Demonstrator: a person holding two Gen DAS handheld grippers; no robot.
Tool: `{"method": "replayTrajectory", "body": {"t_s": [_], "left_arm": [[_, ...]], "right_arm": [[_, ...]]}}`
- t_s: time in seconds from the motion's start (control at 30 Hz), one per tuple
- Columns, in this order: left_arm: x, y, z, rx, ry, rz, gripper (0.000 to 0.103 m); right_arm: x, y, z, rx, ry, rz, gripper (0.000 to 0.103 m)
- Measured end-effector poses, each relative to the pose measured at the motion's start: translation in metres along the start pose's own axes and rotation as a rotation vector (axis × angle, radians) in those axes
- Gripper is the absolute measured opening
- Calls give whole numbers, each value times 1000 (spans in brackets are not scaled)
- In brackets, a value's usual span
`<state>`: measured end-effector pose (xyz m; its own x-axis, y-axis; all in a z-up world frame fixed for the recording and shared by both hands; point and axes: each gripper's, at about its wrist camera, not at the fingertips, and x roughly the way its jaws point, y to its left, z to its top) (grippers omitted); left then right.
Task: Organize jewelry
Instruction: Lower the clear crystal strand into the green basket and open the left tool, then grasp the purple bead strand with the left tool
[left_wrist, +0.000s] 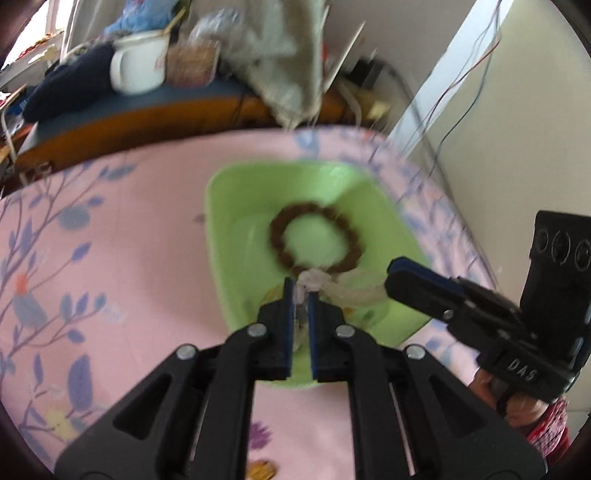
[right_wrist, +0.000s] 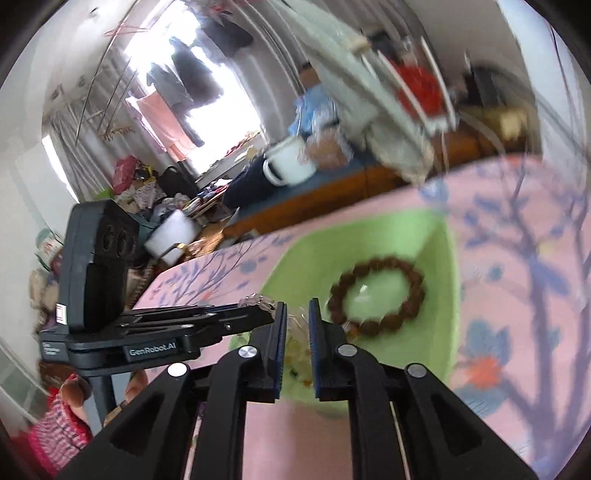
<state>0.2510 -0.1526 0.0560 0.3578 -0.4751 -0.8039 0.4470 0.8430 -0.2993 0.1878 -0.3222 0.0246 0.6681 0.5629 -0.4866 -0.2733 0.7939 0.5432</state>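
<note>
Both tools, left (left_wrist: 300, 295) and right (right_wrist: 297, 314), pinch one clear bag (left_wrist: 347, 290) over our tray (left_wrist: 236, 177). We risk tearing it, spilling jewelry beside the bracelet (left_wrist: 314, 240).

Brown bead bracelet (left_wrist: 317, 239) flat in green tray (left_wrist: 236, 184)

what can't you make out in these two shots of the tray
- Pale bag held between both hand-held grippers: blurred in the left wrist view, so its contents cannot be told.
- Small yellowish items in the green tray: right wrist view, mostly hidden by the right hand-held gripper fingers.
- Tray's near edge: left wrist view, covered by the left hand-held gripper.
- Bead bracelet: motion blur hides bead detail.
</note>
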Motion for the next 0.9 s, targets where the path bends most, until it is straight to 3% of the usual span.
{"method": "replayTrajectory", "body": {"t_s": [0.07, 0.13, 0.17, 0.33, 0.47, 0.67, 0.8, 0.9], "left_arm": [[-9, 10, -7, 7, 7, 16, 7], [-25, 18, -12, 16, -5, 30, 9], [-36, 24, -15, 11, -17, 36, 10], [-98, 59, -44, -42, -131, 26, 13], [-129, 84, -82, -87, -193, 60, 13], [-134, 114, -141, -171, -167, 88, 13], [-129, 119, -157, -217, -159, 58, 13], [-131, 115, -160, -214, -175, 36, 13]], "right_arm": [[1, 1, -4, 29, 8, 26, 1], [-5, 13, -5, 5, -9, 43, 17], [-8, 20, -4, -9, -14, 41, 19], [-16, 59, -11, -88, 1, 94, 19], [2, 83, -34, -152, 136, 124, 19], [28, 99, -53, -215, 201, 81, 14], [65, 100, -42, -178, 290, 33, 14], [85, 101, -37, -169, 288, -52, 14]]}}
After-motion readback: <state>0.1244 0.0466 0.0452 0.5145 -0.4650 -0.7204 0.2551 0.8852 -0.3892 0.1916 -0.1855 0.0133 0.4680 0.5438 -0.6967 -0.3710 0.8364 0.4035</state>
